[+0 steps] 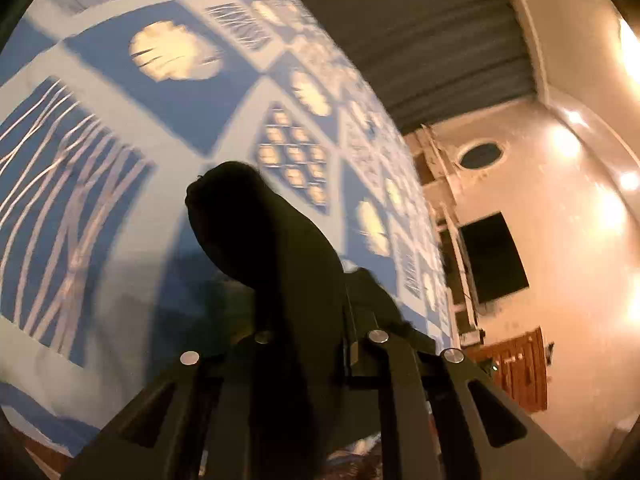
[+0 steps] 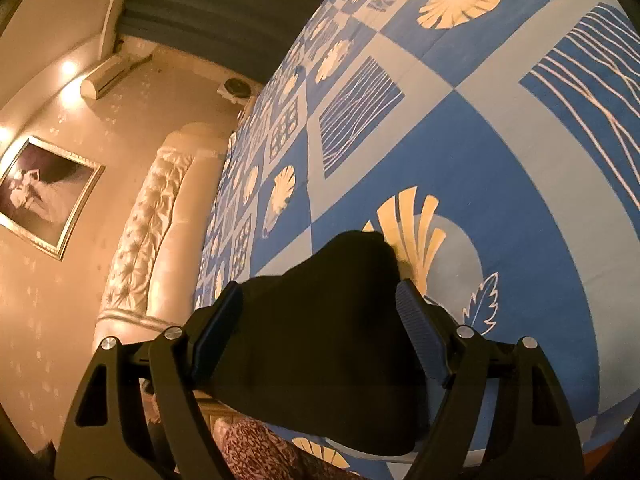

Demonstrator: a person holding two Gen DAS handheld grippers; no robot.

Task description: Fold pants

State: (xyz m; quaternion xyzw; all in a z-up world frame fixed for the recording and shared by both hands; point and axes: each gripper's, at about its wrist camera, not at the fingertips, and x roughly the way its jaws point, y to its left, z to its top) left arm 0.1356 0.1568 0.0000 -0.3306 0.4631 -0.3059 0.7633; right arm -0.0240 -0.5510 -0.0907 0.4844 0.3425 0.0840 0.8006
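Note:
The black pants (image 1: 272, 248) are bunched and held up over a bed with a blue patterned cover (image 1: 120, 200). In the left wrist view my left gripper (image 1: 316, 292) is shut on a fold of the pants, which covers the fingers. In the right wrist view my right gripper (image 2: 320, 300) has its jaws wide apart, with a thick bunch of the black pants (image 2: 320, 340) lying between the ribbed pads (image 2: 420, 332). I cannot tell whether the pads press on the cloth. The bed cover (image 2: 460, 140) lies below.
A padded cream headboard (image 2: 152, 232) stands at the bed's far end, under a framed picture (image 2: 40, 196) and an air conditioner (image 2: 104, 76). A dark TV screen (image 1: 492, 256) hangs on the wall beside the bed. Grey curtains (image 1: 420, 32) hang behind.

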